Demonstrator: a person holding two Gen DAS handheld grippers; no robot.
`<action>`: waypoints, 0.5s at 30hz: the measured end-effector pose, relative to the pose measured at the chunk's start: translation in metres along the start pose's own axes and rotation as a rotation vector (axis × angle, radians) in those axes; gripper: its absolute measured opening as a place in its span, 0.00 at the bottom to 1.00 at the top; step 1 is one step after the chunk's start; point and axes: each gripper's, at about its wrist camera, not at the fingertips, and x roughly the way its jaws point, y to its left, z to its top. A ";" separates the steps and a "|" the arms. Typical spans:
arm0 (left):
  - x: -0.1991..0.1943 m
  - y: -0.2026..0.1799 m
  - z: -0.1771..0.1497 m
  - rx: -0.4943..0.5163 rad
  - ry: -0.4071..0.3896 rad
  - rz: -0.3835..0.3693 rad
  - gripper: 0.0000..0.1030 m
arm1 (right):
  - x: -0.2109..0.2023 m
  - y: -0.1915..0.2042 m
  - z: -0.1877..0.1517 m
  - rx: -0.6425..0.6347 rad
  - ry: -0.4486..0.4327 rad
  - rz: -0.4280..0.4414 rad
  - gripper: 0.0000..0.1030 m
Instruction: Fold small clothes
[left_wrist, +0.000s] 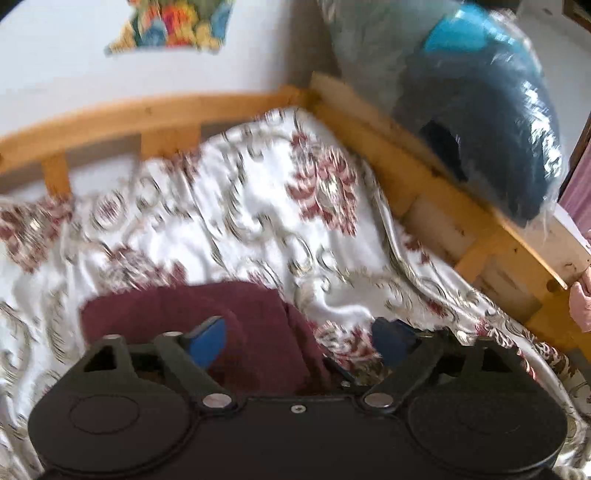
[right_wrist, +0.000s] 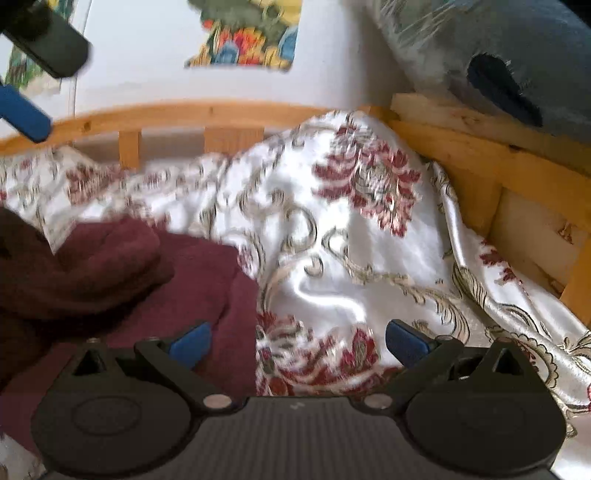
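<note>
**Claws wide, maroon cloth lying free on the bed**

Left gripper (left_wrist: 299, 338) stands spread wide, blue pads (left_wrist: 210, 338) well apart, nothing pinched between them. No earlier look is on offer, so all I can say is that the cloth is not in its grasp at this instant. Below and between those fingers lies the maroon garment (left_wrist: 184, 314), a soft, towelling-like piece, resting on the glossy floral bedspread (left_wrist: 229, 184). It sits flat-ish in the left wrist view, which suggests a fold has been laid down and left to settle.

Over on the other side, the right gripper (right_wrist: 297, 347) is also gaping, empty, hovering over the cloth's right-hand edge where maroon meets bedspread. From this view the garment (right_wrist: 110, 273) shows a thick rolled hump on top of a flatter layer, so my read is that one fold is on and the stack still needs tidying. Part of the left gripper pokes in at the top left corner there, raised clear of the fabric.

Both tools tip forward and down toward the bed, the left more steeply. Beyond them runs the wooden bed frame (left_wrist: 166, 107), and a plastic-wrapped blue bundle (left_wrist: 480, 122) rests at the right.
</note>
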 end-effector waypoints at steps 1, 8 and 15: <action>-0.008 0.003 -0.002 0.017 -0.020 0.024 0.93 | -0.002 0.000 0.001 0.013 -0.027 0.013 1.00; -0.031 0.030 -0.047 0.108 -0.070 0.160 0.96 | -0.006 0.005 0.010 0.050 -0.138 0.116 1.00; -0.016 0.044 -0.104 0.192 -0.020 0.260 0.96 | 0.010 0.011 0.022 0.145 -0.104 0.269 1.00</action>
